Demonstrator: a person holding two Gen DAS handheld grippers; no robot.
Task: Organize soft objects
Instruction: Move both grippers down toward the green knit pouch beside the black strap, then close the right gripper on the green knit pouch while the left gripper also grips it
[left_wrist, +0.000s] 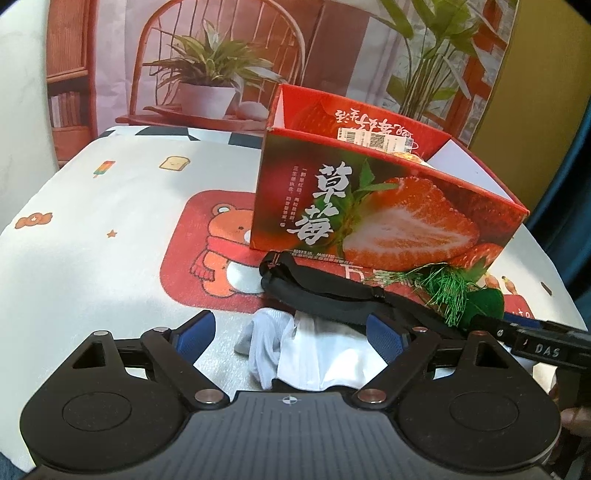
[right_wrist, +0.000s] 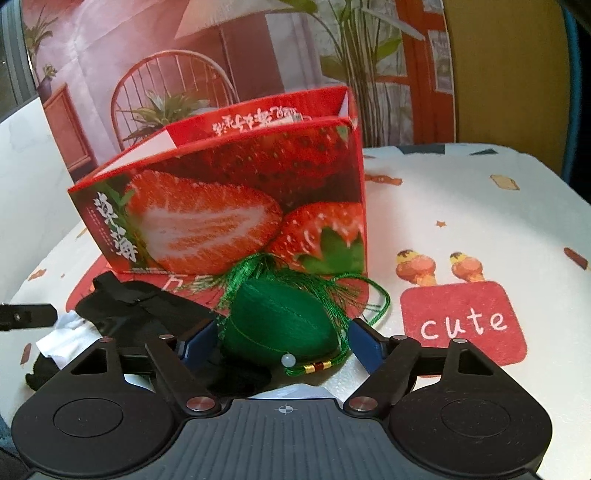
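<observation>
- The left gripper (left_wrist: 291, 334) is hovering low over the table (left_wrist: 92, 229) with its blue-padded fingers (left_wrist: 197, 334) spread wide, nothing pinched between them.
- A white cloth (left_wrist: 295, 350) is lying crumpled on the table between those fingers, though neither pad is visibly touching it.
- A black strap-like soft item (left_wrist: 321, 291) is stretching across just beyond the white cloth, its left end curling up in front of the strawberry box (left_wrist: 369, 206).
- The right gripper (right_wrist: 282, 341) is sitting with its fingers spread on either side of the green thread-wrapped pouch (right_wrist: 280, 321) (whether the pads are actually pressing it, I cannot tell; a gap seems to be showing on the right side).
- The pouch is resting on the table just in front of the strawberry box, its green tassel (right_wrist: 258, 269) fanning up against the box's front wall and a cord with a pale bead (right_wrist: 288, 360) trailing toward the camera.
- The box is standing open-topped on the bear-print tablecloth, with a labelled item (left_wrist: 380, 142) peeking above its rim.
- In the left wrist view the right gripper's black body is showing at the right edge, beside the pouch.
</observation>
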